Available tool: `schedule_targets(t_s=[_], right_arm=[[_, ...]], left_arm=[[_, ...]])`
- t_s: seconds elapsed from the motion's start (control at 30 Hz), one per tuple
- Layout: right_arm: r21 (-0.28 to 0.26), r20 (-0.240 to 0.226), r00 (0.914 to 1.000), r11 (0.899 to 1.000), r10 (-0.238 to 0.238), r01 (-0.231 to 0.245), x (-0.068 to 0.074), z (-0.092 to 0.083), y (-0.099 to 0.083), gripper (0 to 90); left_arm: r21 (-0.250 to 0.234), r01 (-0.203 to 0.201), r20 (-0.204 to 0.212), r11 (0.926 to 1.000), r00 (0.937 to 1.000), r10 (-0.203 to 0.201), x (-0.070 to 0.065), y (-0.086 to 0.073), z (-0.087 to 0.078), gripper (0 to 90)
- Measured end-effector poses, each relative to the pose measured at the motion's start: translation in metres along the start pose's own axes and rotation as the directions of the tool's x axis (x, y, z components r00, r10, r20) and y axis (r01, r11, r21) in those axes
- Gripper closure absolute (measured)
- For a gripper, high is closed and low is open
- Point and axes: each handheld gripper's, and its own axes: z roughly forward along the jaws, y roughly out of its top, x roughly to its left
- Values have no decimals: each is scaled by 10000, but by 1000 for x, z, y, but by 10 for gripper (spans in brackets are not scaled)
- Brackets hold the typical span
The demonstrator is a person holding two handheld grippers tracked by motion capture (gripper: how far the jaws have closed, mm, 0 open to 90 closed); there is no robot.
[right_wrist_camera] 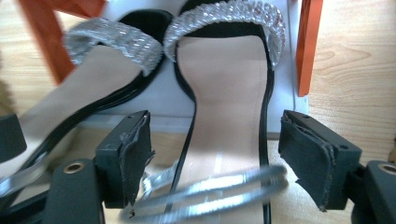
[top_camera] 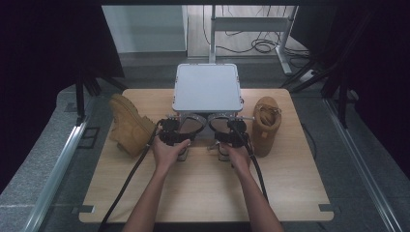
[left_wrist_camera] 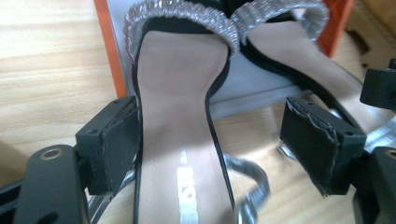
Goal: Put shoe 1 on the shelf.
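Observation:
Two black high-heeled sandals with glittering silver toe straps stand side by side in front of a grey box (top_camera: 208,87), toes against it. My left gripper (top_camera: 175,133) reaches over the left sandal (top_camera: 190,124). In the left gripper view that sandal's (left_wrist_camera: 177,93) tan insole runs between the jaws of the left gripper (left_wrist_camera: 210,126), which stand wide; the far pad is well clear of it. My right gripper (top_camera: 231,134) is at the right sandal (top_camera: 218,124). Its insole (right_wrist_camera: 224,88) lies between the spread jaws of the right gripper (right_wrist_camera: 217,130), and a silver ankle strap (right_wrist_camera: 210,191) crosses in front.
A tan boot (top_camera: 129,124) lies on the wooden table (top_camera: 203,188) to the left of the sandals, and a second tan boot (top_camera: 267,124) stands to the right. The box has orange edges (left_wrist_camera: 109,46). Black cables trail back along both forearms.

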Motion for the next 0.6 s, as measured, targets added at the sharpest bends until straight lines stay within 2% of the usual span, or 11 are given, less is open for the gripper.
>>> schedule_targets(t_s=[0.03, 0.07, 0.1, 0.2, 0.23, 0.27, 0.33, 0.4, 0.5, 0.6], right_arm=[[-166, -247, 9996, 9998, -111, 106, -3, -9, -3, 259], [-275, -327, 9993, 9995, -181, 172, -4, -13, -5, 259], [-361, -402, 9987, 9989, -299, 285, -6, -18, -7, 258], [-504, -554, 9977, 9980, -396, 369, -9, -26, -12, 257], [-627, -770, 9955, 9968, -551, 503, -11, -33, -18, 257], [-689, -843, 9946, 9961, -606, 549, -11, -37, -21, 257], [-855, -983, 9917, 9935, -831, 748, -12, -43, -27, 257], [-919, -1017, 9892, 9911, -1059, 967, -12, -47, -32, 257], [-992, -1034, 9868, 9885, -1243, 1141, -13, -51, -38, 258], [-945, -1016, 9863, 9882, -1300, 1205, -16, -52, -43, 258]], left_arm=[[-142, -165, 130, 9998, 9998, 167, 2, -4, -11, 205], [-142, -165, 130, 9998, 9998, 167, 2, -4, -11, 203], [-302, -230, 221, 9993, 9995, 237, 3, -9, -20, 203], [-391, -387, 417, 9985, 9983, 403, 3, -17, -28, 199], [-454, -495, 549, 9977, 9971, 520, 3, -21, -32, 200], [-585, -566, 752, 9967, 9953, 609, 4, -26, -35, 203], [-819, -684, 1397, 9943, 9870, 794, 9, -40, -42, 203], [-997, -907, 1699, 9909, 9797, 1068, 12, -47, -46, 209], [-1139, -1144, 1758, 9869, 9754, 1334, 16, -56, -51, 216], [-1230, -1286, 1595, 9840, 9761, 1475, 18, -61, -53, 213]])
